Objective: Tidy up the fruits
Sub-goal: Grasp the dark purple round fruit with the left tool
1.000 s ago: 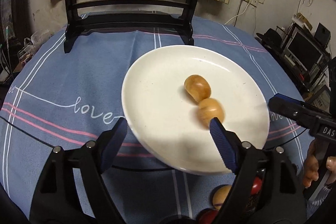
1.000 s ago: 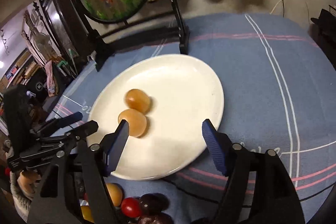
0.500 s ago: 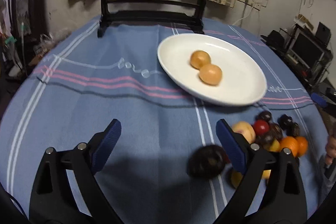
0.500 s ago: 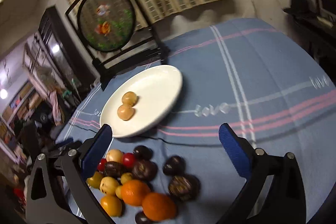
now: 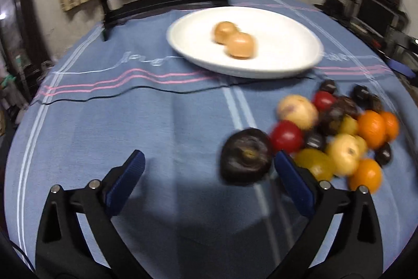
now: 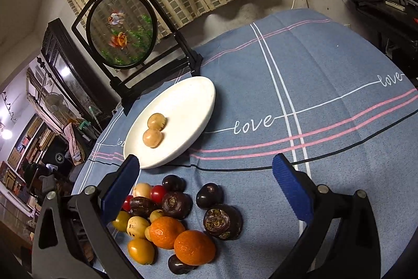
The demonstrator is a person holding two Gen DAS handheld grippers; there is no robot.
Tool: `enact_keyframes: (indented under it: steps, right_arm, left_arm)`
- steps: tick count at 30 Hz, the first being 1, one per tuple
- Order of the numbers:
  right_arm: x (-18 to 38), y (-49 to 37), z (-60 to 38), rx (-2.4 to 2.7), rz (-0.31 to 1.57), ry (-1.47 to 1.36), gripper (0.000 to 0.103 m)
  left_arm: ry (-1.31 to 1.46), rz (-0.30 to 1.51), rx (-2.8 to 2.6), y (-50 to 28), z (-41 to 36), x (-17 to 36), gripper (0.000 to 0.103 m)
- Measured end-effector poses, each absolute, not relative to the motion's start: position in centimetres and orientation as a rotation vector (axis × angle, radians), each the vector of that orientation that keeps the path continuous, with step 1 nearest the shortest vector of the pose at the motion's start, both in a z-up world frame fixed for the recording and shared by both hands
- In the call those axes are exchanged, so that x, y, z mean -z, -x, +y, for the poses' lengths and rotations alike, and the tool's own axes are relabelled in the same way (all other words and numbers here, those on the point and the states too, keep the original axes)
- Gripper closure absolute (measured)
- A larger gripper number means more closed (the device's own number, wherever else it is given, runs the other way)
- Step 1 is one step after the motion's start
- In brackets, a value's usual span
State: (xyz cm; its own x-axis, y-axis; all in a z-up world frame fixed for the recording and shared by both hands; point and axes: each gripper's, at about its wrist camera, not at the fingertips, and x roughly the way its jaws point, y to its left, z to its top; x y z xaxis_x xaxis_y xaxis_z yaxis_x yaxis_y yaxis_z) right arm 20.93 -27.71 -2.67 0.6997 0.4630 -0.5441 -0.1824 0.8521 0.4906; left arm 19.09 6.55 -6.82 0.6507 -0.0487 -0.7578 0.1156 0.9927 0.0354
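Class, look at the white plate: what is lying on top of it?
Two tan round fruits lie touching on the white plate. Nothing else is on it; what lies beneath the plate is hidden.

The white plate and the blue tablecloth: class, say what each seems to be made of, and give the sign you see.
Plate: probably glazed ceramic, though it could be plastic. It is smooth, plain white and faintly shiny, with a thick rounded rim.

Tablecloth: woven fabric, matte. It shows soft folds, dulls the light, and carries printed or woven stripes and the word "love".
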Motion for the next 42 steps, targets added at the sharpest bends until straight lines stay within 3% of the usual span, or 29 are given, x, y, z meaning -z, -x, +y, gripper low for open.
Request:
enact_keyframes:
  steps: [7, 17, 22, 24, 26, 27, 34, 39, 42]
  right_arm:
    - [2.7, -21.0, -27.9, -0.363, 0.714, -0.431, 0.001]
    - [2.8, -20.7, -27.1, -0.415, 0.716, -0.423, 0.001]
    - [3.3, -21.0, -27.1, -0.407, 0.745, -0.428, 0.001]
    - [3.3, -21.0, -27.0, -0.409, 0.746, -0.426, 0.001]
    - [3.3, -20.8, -26.8, -0.414, 0.742, -0.416, 0.001]
    - [3.4, -20.7, -26.7, -0.417, 0.742, -0.411, 0.001]
    - [4.6, -17.7, -25.5, -0.431, 0.771, -0.343, 0.001]
    - [5.2, -13.3, -25.2, -0.437, 0.766, -0.255, 0.002]
    - [5.9, -11.6, -24.6, -0.439, 0.776, -0.185, 0.016]
  left_arm:
    - [-0.197, 0.821, -0.184, -20.3, 8.4, 6.9, 0.002]
    - [-0.143, 0.89, -0.067, -21.2, 8.4, 7.8, 0.002]
    - [-0.131, 0.804, -0.109, -20.4, 8.6, 6.6, 0.004]
    - [-0.126, 0.823, -0.118, -20.5, 8.9, 6.9, 0.015]
    - [-0.059, 0.871, -0.032, -20.9, 9.2, 7.4, 0.04]
    - [-0.043, 0.89, -0.007, -21.1, 9.2, 7.7, 0.043]
    - [-0.029, 0.881, 0.026, -21.1, 8.8, 7.6, 0.057]
    - [-0.029, 0.884, 0.033, -21.4, 8.8, 7.7, 0.057]
    - [-0.039, 0.885, 0.028, -21.4, 8.7, 7.7, 0.057]
